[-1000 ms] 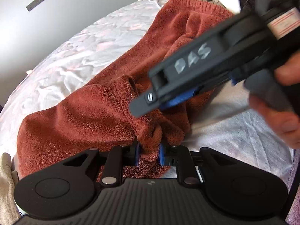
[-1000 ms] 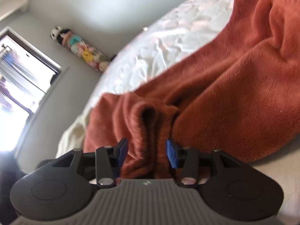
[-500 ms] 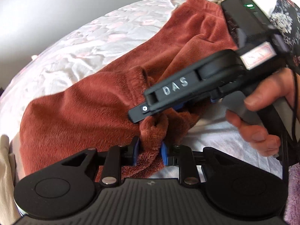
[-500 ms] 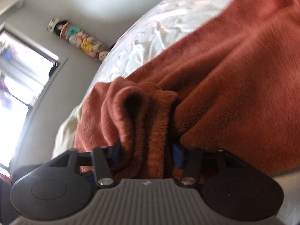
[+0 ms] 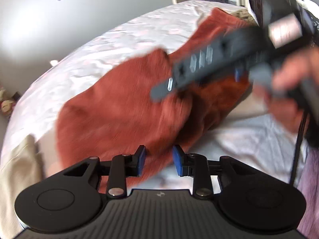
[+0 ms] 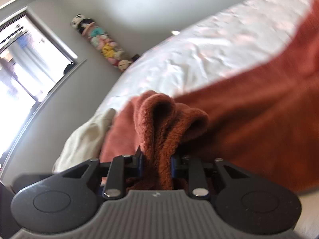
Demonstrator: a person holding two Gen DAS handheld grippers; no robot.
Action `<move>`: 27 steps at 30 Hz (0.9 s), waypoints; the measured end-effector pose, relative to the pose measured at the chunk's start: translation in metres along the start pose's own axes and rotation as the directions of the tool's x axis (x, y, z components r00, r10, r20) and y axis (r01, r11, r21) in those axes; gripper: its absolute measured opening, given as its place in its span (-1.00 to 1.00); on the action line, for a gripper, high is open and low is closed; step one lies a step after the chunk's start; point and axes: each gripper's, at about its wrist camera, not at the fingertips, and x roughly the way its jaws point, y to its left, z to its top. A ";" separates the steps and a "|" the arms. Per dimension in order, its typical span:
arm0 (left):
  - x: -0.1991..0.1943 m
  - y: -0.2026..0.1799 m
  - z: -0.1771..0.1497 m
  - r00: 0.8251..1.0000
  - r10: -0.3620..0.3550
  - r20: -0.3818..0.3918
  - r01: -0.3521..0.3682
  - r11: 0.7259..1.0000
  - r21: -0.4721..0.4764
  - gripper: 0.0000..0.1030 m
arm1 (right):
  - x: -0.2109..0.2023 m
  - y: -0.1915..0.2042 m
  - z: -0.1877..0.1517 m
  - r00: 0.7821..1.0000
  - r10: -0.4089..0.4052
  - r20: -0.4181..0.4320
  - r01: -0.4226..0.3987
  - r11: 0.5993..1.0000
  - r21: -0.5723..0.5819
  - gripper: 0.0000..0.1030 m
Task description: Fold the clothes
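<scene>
Right tongs (image 6: pixel 156 162) pinch fleece garment (image 6: pixel 249 123) edge; left tongs (image 5: pixel 159 160) parted.

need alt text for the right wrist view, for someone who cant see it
The right claw is shut on a bunched fold of a rust-red fleece garment, which stretches away to the right over a white bed cover. A cream cloth lies at left; a bright window and hanging soft toys are behind.

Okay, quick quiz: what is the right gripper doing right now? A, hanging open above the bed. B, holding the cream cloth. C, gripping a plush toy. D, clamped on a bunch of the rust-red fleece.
D: in the right wrist view the right gripper has its blue pads pressed against a bunched fold of the rust-red fleece garment.
</scene>
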 end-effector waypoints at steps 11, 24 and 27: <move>-0.015 0.077 -0.061 0.989 0.132 -0.060 -0.141 0.973 -0.184 -0.07 | -0.030 0.152 0.126 0.999 -0.003 0.047 0.018 0.947 -0.322 -0.47; 0.036 0.090 -0.036 0.988 0.143 0.052 -0.118 0.939 -0.323 0.09 | -0.072 0.163 0.163 0.993 -0.105 0.047 0.115 0.896 -0.429 -0.47; 0.036 0.098 -0.040 0.993 0.112 0.042 -0.091 0.934 -0.346 -0.24 | -0.083 0.145 0.173 0.985 -0.155 0.070 0.170 0.878 -0.448 -0.47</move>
